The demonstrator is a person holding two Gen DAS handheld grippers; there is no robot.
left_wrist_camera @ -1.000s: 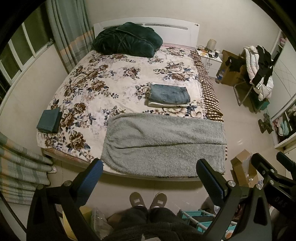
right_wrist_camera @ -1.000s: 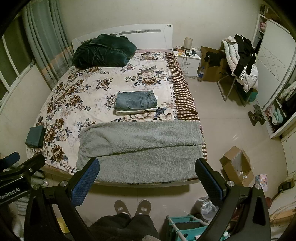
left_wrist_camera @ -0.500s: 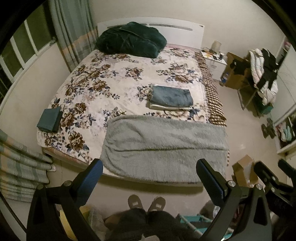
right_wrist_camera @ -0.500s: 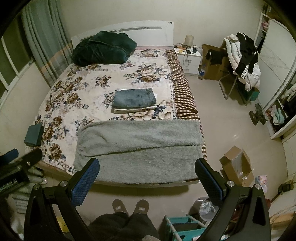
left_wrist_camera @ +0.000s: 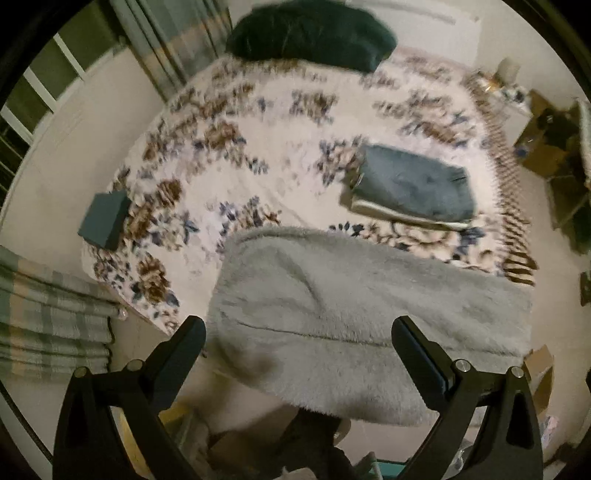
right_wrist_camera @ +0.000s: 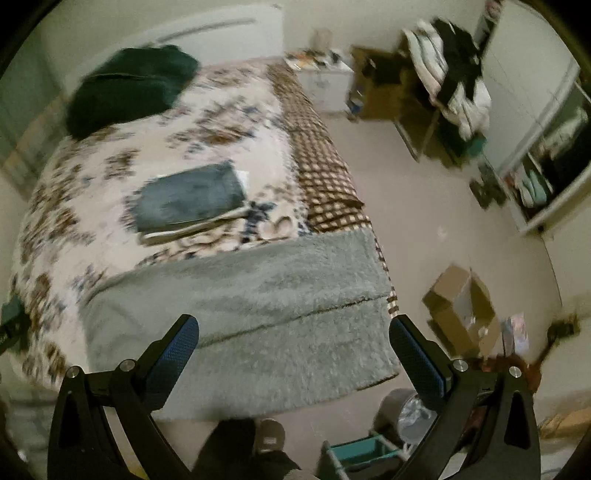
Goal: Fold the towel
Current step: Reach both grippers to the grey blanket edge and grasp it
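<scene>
A big grey fluffy towel (left_wrist_camera: pixel 362 306) lies spread over the foot of the bed, its near part hanging over the edge; the same towel (right_wrist_camera: pixel 258 314) fills the middle of the right wrist view. My left gripper (left_wrist_camera: pixel 298 334) hovers open above the towel's near left part, touching nothing. My right gripper (right_wrist_camera: pixel 294 332) is open as well, over the towel's near right part, with nothing between its fingers. Both views are motion-blurred.
The bed has a floral cover (left_wrist_camera: pixel 236 155), a folded stack topped with denim (left_wrist_camera: pixel 413 188), a dark green pillow bundle (left_wrist_camera: pixel 310 33) at the headboard and a small dark folded cloth (left_wrist_camera: pixel 105 219) at its left edge. A cardboard box (right_wrist_camera: pixel 461 306) and a teal rack (right_wrist_camera: pixel 358 454) stand on the floor.
Both grippers have moved forward and down toward the bed, so the towel looks larger. The left view has swung left, the right view right. The jaws stay open.
</scene>
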